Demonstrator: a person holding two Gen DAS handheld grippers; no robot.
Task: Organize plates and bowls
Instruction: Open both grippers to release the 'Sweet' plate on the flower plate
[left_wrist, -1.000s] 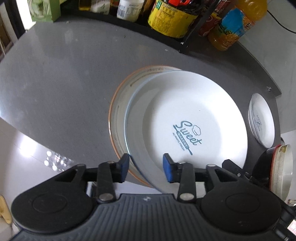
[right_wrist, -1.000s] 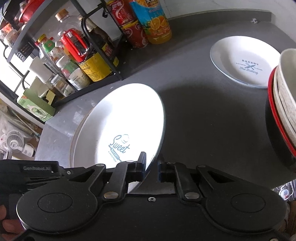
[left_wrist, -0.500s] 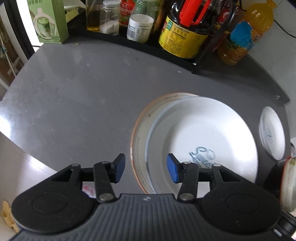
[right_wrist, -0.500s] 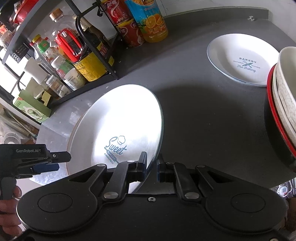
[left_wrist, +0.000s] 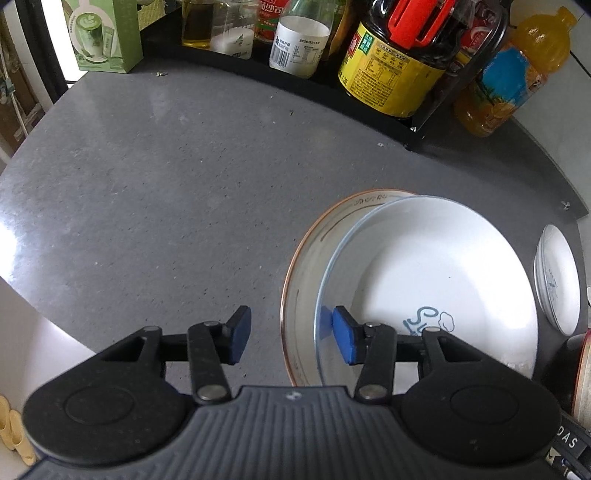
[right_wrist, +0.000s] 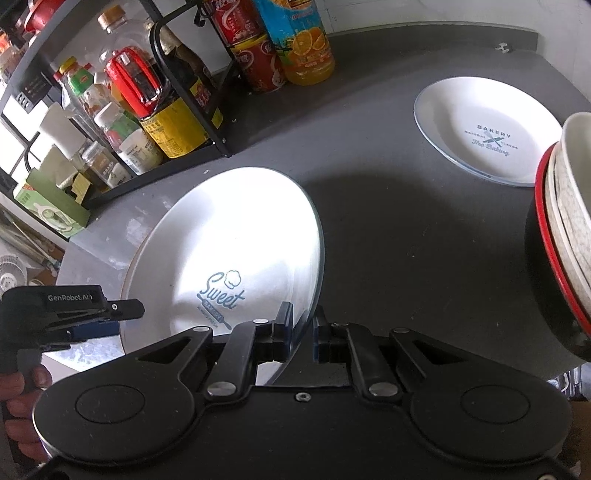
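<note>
Scanning the left wrist view:
Left gripper (left_wrist: 291, 338): spread wide, gripping nothing; one blue pad over bare counter, the other over the plates' near edge.
"Sweet" plate (left_wrist: 436, 284): stacked off-centre on the orange-rimmed plate (left_wrist: 306, 254), tilted up toward the right.
Counter (left_wrist: 166, 177): dark grey, bottle rack (left_wrist: 369, 99) at the back.
Risk: blue pad likely to clip either rim on a careless sweep right.

Turning to the right wrist view:
Right gripper (right_wrist: 302, 334): clamped on the near rim of the "Sweet" plate (right_wrist: 229, 243), holding that edge raised.
Pose: low and level, pointing across the counter; left gripper (right_wrist: 92, 317) hanging at the left, in a hand.
"Bakery" plate (right_wrist: 487, 129): lying alone, well apart at the far right.
Bowl stack (right_wrist: 565, 218): just right of the gripper.
Risk: thin-edge pinch prone to slipping; letting go off-centre probably leaves a lopsided stack; swinging right could knock the bowls.
</note>
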